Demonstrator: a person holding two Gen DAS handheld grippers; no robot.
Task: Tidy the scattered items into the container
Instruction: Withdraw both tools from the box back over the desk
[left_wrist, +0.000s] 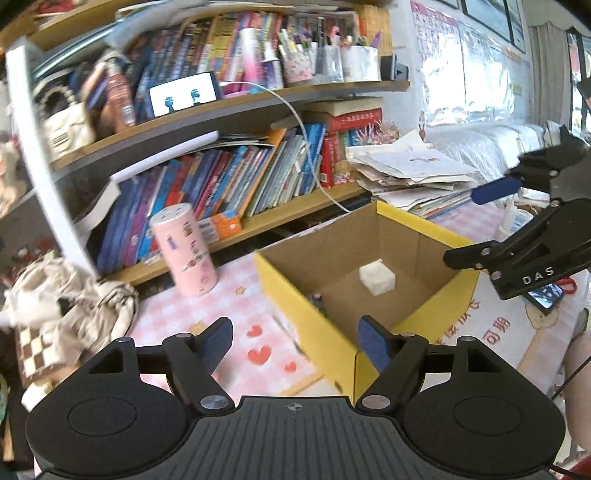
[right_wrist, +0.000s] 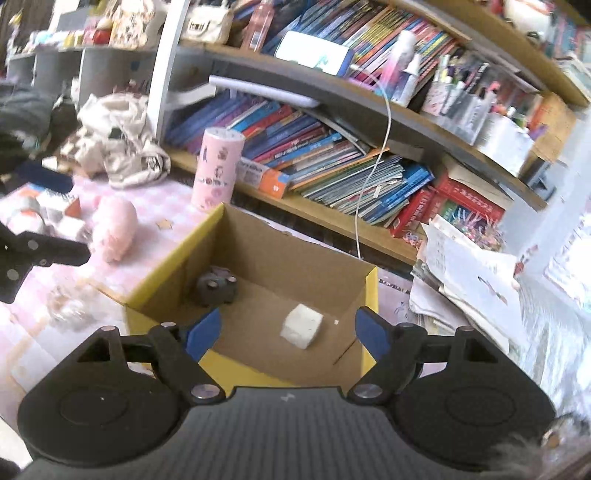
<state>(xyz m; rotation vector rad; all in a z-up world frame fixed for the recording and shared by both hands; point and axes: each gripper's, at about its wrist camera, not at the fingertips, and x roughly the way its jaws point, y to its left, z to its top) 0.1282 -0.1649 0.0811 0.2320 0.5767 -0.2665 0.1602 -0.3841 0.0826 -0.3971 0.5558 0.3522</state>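
Observation:
An open yellow cardboard box (left_wrist: 428, 229) (right_wrist: 372, 284) stands on the pink checked tablecloth. Inside lie a white cube (left_wrist: 376, 277) (right_wrist: 301, 325) and a dark grey toy (right_wrist: 216, 286). My left gripper (left_wrist: 297, 343) is open and empty, just in front of the box's near corner. My right gripper (right_wrist: 288, 328) is open and empty, above the box's near rim; it also shows in the left wrist view (left_wrist: 480, 225) at the right. A pink plush pig (right_wrist: 114, 229) and small blocks (right_wrist: 55, 214) lie on the cloth left of the box.
A pink cylinder (left_wrist: 186, 251) (right_wrist: 218, 170) stands by the bookshelf (left_wrist: 258, 218) behind the box. Crumpled beige cloth (left_wrist: 70, 306) lies at the left. A paper stack (left_wrist: 413, 173) and a phone (left_wrist: 546, 295) lie to the right.

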